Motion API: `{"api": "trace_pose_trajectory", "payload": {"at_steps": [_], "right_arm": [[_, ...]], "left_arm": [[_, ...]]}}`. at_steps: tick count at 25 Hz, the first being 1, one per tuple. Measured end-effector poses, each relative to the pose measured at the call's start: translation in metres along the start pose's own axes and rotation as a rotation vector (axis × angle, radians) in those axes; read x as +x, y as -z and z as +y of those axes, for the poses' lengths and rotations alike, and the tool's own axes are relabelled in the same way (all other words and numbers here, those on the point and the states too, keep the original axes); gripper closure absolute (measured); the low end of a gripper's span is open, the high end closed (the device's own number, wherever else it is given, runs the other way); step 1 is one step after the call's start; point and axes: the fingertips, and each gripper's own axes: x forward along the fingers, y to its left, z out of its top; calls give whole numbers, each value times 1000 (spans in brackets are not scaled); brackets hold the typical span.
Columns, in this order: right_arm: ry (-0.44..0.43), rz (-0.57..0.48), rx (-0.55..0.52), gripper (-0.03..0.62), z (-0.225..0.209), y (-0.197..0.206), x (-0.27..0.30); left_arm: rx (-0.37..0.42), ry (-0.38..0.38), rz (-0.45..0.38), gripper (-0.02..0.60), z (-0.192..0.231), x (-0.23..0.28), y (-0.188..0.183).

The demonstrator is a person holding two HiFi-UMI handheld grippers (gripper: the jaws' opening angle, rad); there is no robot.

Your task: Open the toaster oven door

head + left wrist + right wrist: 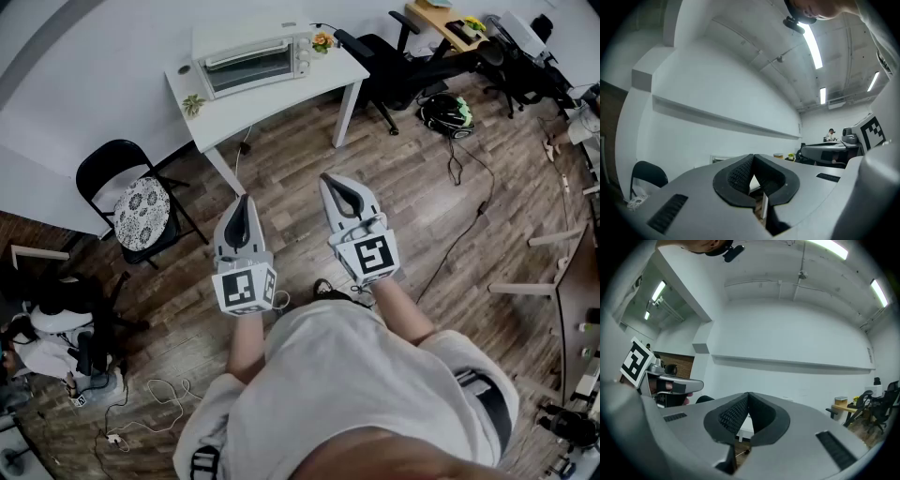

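The wood-plank floor (pixel 403 216) is filling the room, its near stretch hidden under the person's pale shirt. One white desk (pixel 272 98) is standing against the white wall at twelve o'clock, its back legs out of sight. One black folding chair (pixel 141 211) with a patterned cushion is sitting at nine o'clock of the claws. The single toaster oven (pixel 248 56) is resting along the desk's rear edge with its glass door (pixel 248 67) closed, well apart from both claws. The left claw (pixel 245 197) and right claw (pixel 325 176) are hovering level over the floor, each pinched fully together and gripping nothing. Two tiny potted plants (pixel 193 103) (pixel 322 41) are flanking the oven, too small to make out.
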Motion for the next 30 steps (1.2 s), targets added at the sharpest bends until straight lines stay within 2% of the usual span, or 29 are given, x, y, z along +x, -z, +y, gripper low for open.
{"api": "trace_pose_trajectory", "payload": {"at_steps": [4, 10, 14, 17, 24, 30], "right_arm": [[4, 15, 33, 595, -14, 5, -8], [-50, 39, 91, 595, -24, 17, -18], [-74, -1, 75, 594, -32, 18, -22], [-94, 24, 89, 573, -39, 28, -23], [-131, 46, 105, 557, -41, 38, -19], [-164, 5, 81, 545, -42, 42, -4]], "left_arm": [[-9, -4, 9, 563, -14, 3, 3], [-16, -14, 27, 564, -37, 8, 10], [-4, -30, 26, 563, -50, 10, 13], [1, -50, 29, 561, -57, 11, 16], [19, -72, 91, 558, -58, 14, 28], [22, -73, 87, 526, -52, 33, 33]]}}
